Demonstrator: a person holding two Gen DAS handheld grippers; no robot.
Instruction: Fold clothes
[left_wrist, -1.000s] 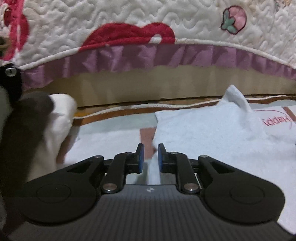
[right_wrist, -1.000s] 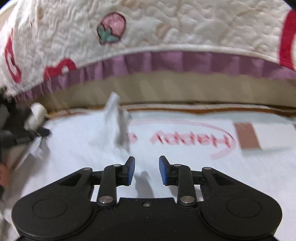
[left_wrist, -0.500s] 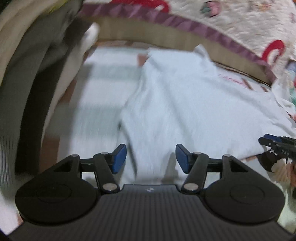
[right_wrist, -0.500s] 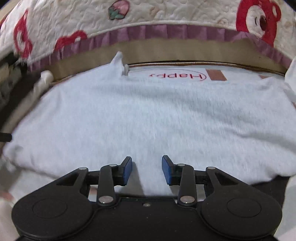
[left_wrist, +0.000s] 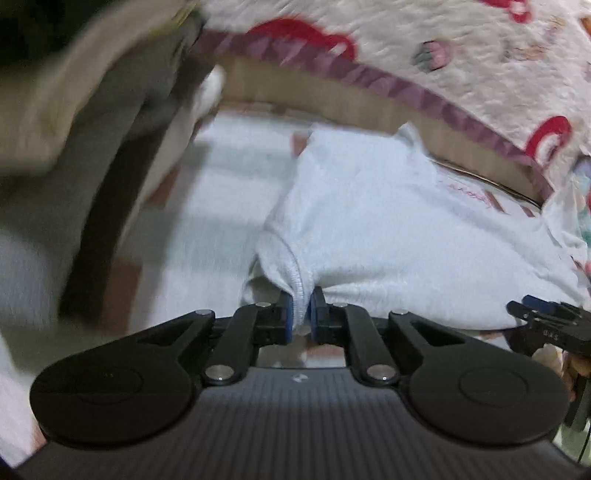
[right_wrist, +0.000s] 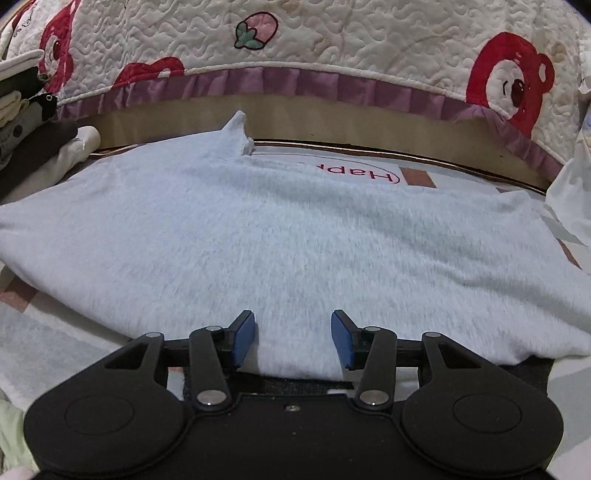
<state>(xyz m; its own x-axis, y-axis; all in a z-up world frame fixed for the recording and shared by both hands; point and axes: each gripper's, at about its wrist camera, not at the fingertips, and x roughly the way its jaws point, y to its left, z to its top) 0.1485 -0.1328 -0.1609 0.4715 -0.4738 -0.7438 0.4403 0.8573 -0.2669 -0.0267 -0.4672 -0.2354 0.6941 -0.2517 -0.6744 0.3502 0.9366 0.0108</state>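
A pale grey-white garment lies spread on a printed mat. My left gripper is at its near left corner, where the jaws are closing and the blue pads pinch the stitched hem, which puckers up between them. At the garment's near edge sits my right gripper. Its jaws are opening, and the fabric's edge lies between the pads without being pressed. The right gripper also shows at the right edge of the left wrist view. One far corner of the garment sticks up.
A quilt with red bears and a purple frill hangs across the back. A stack of folded clothes stands at the left. The mat bears red lettering. White cloth lies at the right. A dark strip runs under the garment's near edge.
Both grippers have come back from the far side to the garment's near edge. The left jaws, wide half a second ago, have closed on the hem corner. The right jaws have widened.
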